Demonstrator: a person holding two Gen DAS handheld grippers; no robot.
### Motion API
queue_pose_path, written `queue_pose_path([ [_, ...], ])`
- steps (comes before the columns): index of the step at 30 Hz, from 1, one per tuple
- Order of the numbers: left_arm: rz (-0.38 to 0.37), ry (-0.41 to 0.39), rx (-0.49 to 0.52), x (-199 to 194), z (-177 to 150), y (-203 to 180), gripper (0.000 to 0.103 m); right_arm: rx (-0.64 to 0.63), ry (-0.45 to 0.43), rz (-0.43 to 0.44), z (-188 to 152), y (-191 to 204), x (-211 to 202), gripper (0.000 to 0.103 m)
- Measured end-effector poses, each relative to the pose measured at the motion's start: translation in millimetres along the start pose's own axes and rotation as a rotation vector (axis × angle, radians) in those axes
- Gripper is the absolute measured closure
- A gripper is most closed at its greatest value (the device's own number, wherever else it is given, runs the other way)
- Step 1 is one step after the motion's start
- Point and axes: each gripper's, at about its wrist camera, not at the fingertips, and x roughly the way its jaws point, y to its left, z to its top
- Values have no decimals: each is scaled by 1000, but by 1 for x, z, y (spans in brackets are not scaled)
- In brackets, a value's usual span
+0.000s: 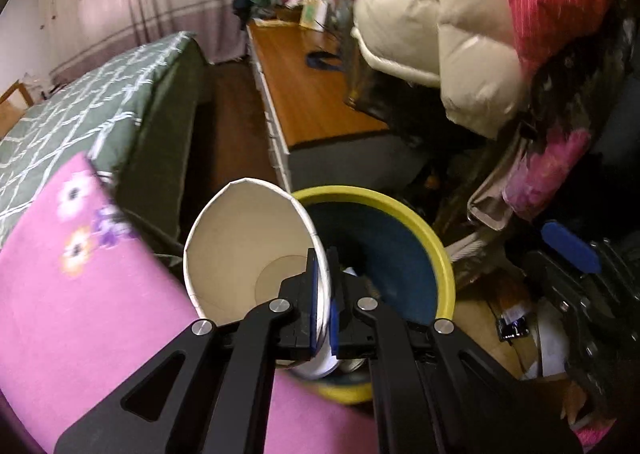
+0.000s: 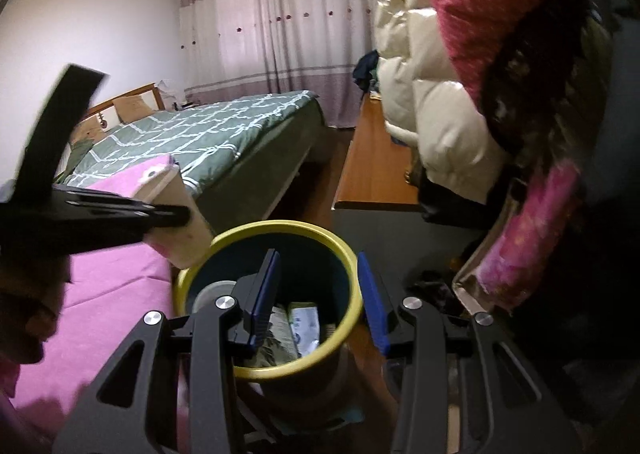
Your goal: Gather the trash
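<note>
Bedroom floor beside the bed: my left hand-held gripper (image 1: 325, 296) pinches the paper cup's (image 1: 244, 250) rim, bin (image 1: 442, 254) immediately right; my right hand-held gripper (image 2: 320, 300), spread, straddles its rim.

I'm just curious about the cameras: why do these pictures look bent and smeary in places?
Left wrist view: fisheye lens bows the desk, and the pink floral cover is smeared by motion. Right wrist view: the curtains curve, the left gripper holding the paper cup is blurred, and the corners go dark.
</note>
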Motion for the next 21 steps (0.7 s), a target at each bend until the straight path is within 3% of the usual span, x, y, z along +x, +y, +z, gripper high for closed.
queue_pose_path([
  [5,-23,81,-15,46,11,-13,96,14,4,-6,-1,-10,-2,64],
  [7,-13,97,-39,56,10,-11,42,18,5,-5,-1,-11,-3,64],
  [8,11,62,-64,54,9,-8,12,19,6,-3,-1,-12,-3,64],
  [14,12,34,-76,29,1,0,12,17,16,3,1,-8,-4,64],
  [18,25,-58,-131,-32,-20,20,11,4,25,14,-1,0,-8,64],
  [21,86,-150,-181,-89,-44,39,5,-11,26,37,-2,11,-15,63],
])
